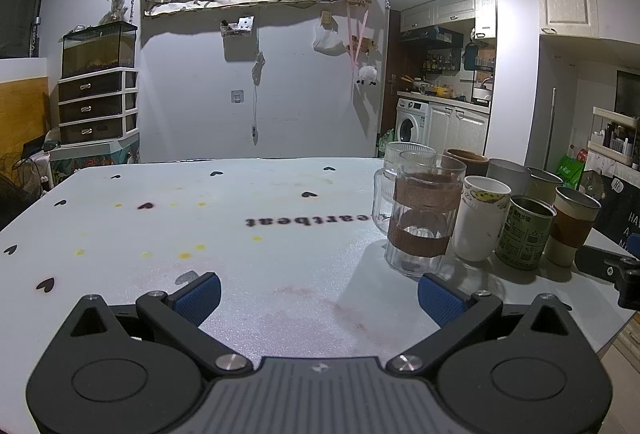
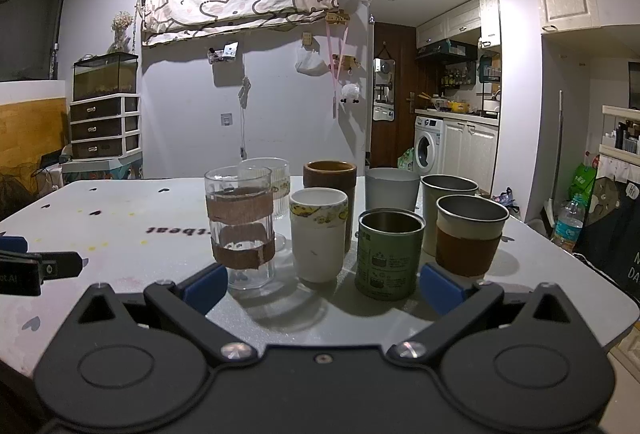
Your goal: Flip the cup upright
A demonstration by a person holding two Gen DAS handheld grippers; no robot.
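Observation:
Several cups stand upright in a cluster on the white table [image 2: 120, 218]. In the right wrist view they are a clear glass with brown bands [image 2: 240, 230], a white ceramic cup [image 2: 319, 234], a green tin [image 2: 389, 254] and a steel cup with a brown sleeve [image 2: 468, 234], with more behind. My right gripper [image 2: 323, 286] is open and empty, just in front of the white cup and green tin. My left gripper [image 1: 319, 294] is open and empty over bare table, left of the banded glass [image 1: 424, 218].
The table [image 1: 200, 226] has heart marks and stains. Its right edge lies past the cups. The right gripper's tip shows at the left wrist view's right edge [image 1: 616, 268]. The left gripper's tip shows at the right wrist view's left edge [image 2: 40, 268]. A wall and a kitchen lie behind.

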